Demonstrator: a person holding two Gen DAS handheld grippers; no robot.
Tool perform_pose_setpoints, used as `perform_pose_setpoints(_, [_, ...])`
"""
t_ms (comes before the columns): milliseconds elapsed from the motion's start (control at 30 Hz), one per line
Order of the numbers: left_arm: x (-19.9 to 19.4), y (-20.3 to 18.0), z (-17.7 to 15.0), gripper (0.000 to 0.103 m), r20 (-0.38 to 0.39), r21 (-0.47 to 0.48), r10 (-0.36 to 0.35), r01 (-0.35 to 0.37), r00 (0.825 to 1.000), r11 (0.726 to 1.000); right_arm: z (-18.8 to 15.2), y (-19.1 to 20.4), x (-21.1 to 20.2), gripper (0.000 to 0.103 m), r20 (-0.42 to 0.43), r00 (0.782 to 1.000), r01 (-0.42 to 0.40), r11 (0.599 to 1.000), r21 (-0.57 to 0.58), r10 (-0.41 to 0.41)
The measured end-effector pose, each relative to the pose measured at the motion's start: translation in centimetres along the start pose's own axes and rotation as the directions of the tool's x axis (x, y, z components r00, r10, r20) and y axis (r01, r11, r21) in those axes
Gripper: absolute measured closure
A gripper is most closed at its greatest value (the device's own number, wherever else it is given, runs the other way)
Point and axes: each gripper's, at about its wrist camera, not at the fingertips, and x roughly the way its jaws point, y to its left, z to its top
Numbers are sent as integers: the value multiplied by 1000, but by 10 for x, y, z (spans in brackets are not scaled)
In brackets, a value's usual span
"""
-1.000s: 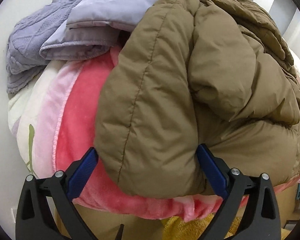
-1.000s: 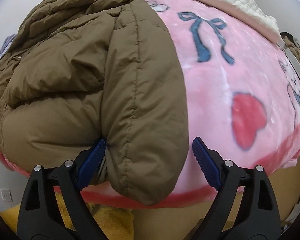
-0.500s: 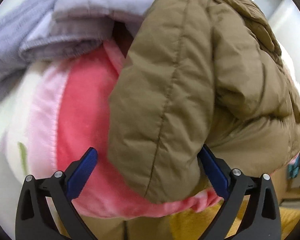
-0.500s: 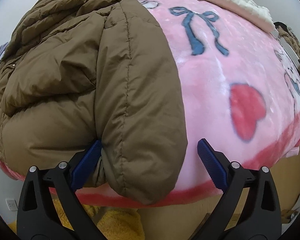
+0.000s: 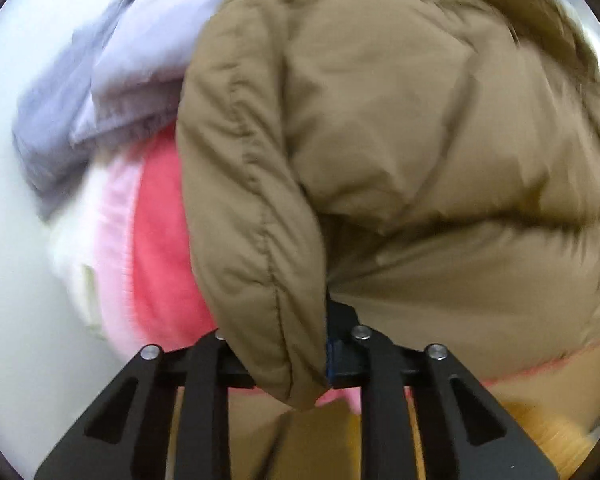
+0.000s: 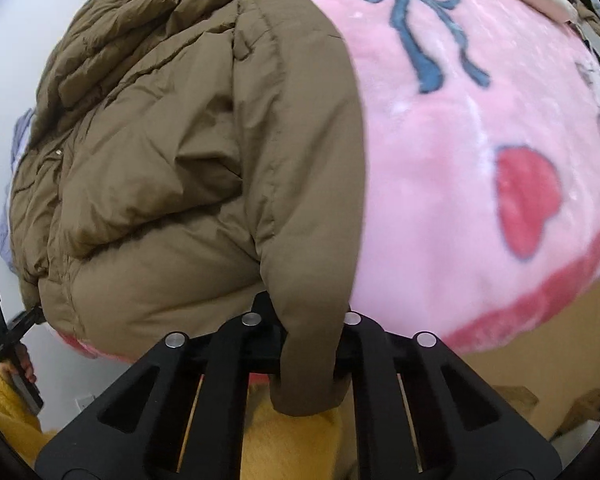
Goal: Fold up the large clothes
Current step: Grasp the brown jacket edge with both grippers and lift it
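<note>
Pink bedding fills the background: a plush blanket (image 6: 460,152) with a blue bow and a red heart spreads over the bed. On its left part lies the brown puffer jacket (image 6: 172,168), bunched and folded over itself. Lavender-grey clothes (image 5: 112,80) sit heaped beyond the jacket in the blurred left view. Both claws are clamped on the jacket's near ends: the left claw (image 5: 284,356) pinches one padded end, the right claw (image 6: 310,344) the other.
</note>
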Motion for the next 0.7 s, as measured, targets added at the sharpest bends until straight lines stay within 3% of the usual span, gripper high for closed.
perform_pose_setpoints(100, [-5, 9, 4, 88, -77, -114, -54, 45, 996, 992, -1, -2, -15, 97, -24, 1000, 7, 1000, 3, -7])
perform_pose_setpoints(167, [-13, 21, 9, 90, -102, -133, -68, 54, 992, 990, 1, 3, -29, 97, -32, 999, 7, 1000, -28, -8])
perform_pose_setpoints(300, [-61, 31, 5, 92, -33, -121, -84, 80, 996, 989, 8, 13, -66, 97, -17, 999, -32, 999, -38, 31])
perform_pose_setpoints(500, [-112, 67, 33, 92, 27, -266, -147, 149, 989, 952, 46, 31, -118, 97, 53, 995, -78, 996, -48, 81])
perform_pose_setpoints(600, [-128, 67, 61, 93, 38, -321, -168, 171, 985, 931, 69, 35, -135, 97, 88, 990, -104, 994, -38, 107])
perform_pose_setpoints(700, [-136, 63, 95, 92, 61, -280, -156, 167, 986, 945, 97, 50, -144, 97, 113, 988, -97, 993, -72, 104])
